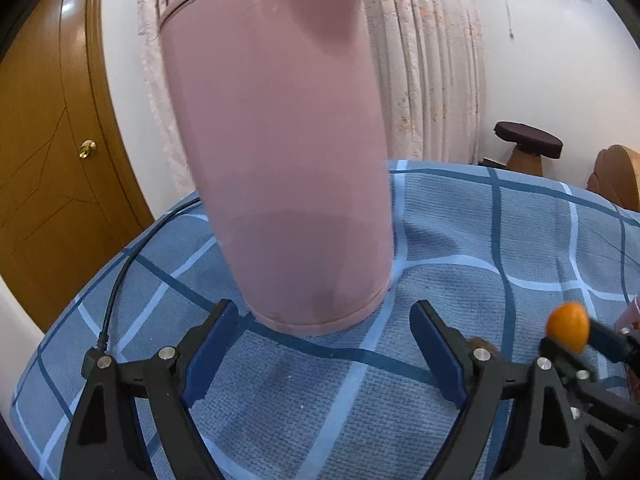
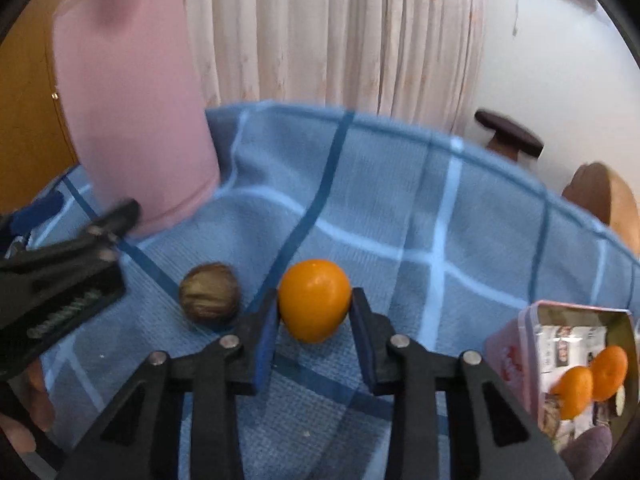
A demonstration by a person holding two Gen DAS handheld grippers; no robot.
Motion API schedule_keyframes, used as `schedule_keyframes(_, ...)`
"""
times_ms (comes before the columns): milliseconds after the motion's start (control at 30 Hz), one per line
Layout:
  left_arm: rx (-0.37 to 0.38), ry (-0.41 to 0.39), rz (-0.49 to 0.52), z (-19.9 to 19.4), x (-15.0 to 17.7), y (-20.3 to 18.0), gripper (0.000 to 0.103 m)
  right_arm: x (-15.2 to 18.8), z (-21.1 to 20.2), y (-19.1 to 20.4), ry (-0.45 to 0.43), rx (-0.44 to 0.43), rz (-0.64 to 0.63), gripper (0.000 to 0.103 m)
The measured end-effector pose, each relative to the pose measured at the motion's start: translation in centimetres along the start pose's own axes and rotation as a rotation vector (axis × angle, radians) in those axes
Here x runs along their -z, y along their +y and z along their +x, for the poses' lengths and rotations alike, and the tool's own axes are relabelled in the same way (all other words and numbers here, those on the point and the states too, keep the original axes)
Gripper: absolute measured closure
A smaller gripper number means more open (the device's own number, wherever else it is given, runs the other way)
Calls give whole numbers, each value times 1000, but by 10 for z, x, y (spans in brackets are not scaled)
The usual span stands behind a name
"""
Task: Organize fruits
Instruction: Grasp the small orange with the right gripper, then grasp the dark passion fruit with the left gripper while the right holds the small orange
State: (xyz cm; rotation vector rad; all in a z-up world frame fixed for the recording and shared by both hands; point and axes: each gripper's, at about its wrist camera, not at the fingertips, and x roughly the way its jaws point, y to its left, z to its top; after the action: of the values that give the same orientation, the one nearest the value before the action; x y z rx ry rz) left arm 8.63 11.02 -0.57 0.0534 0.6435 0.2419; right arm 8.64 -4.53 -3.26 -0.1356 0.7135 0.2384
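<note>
Right wrist view: orange [image 2: 313, 300] clamped between right tongs [image 2: 315, 312].

A glossy orange fruit [image 2: 314, 300] sits pinched above the checked cloth, a brown, possibly shrivelled fruit [image 2: 209, 293] lying just beside it.

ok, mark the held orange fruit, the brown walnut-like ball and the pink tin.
round orange fruit [image 2: 314, 300], right wrist view, centre of its skin
brown ridged walnut-like ball [image 2: 209, 293], right wrist view, top middle
pink metal tin [image 2: 510, 350], right wrist view, outer left wall
</note>
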Motion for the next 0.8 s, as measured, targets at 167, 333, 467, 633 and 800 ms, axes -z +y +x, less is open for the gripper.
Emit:
schedule_keyframes(167,134,-32,9,-10,-4,-4,14,15,-48,-3,-189,18,60,65)
schedule_keyframes(333,264,-45,73,-19,0,-23,14,23,-70,-5,-257,46,85,65)
schedule_keyframes(467,239,-3,225,-13,10,-54,14,29,-79,-5,-272,49,88,65)
schedule_keyframes(633,280,69,230,2,12,-57,15,31,-77,-9,-264,46,109,65)
schedule_keyframes(800,329,216,216,30,14,-60,52,33,-81,-8,-260,47,93,65)
